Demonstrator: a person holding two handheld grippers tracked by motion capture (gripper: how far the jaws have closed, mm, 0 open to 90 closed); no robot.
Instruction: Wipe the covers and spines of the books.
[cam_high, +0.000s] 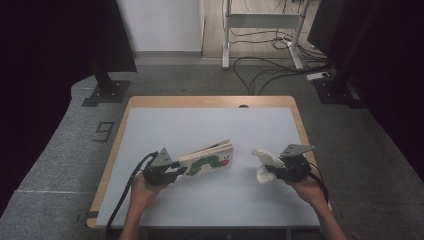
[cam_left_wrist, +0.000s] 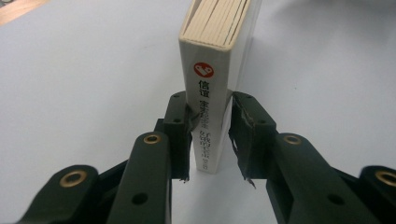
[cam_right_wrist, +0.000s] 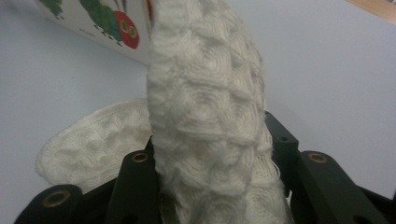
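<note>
A thick board book (cam_high: 207, 161) with a green caterpillar on its white cover is tilted up on the blue-grey table mat (cam_high: 200, 125). My left gripper (cam_high: 172, 172) is shut on the book's spine end; in the left gripper view the white spine (cam_left_wrist: 208, 107) with a red logo stands between the black pads (cam_left_wrist: 180, 135). My right gripper (cam_high: 272, 172) is shut on a white textured cloth (cam_high: 264, 162), which it holds off the mat to the right of the book. In the right gripper view the cloth (cam_right_wrist: 205, 107) bulges up between the jaws, with the book's cover (cam_right_wrist: 107, 21) behind it.
The table has a wooden border (cam_high: 210, 101). Behind it lie floor cables (cam_high: 265, 70), a white desk frame (cam_high: 260, 30) and black stand bases (cam_high: 105, 92) at left and right.
</note>
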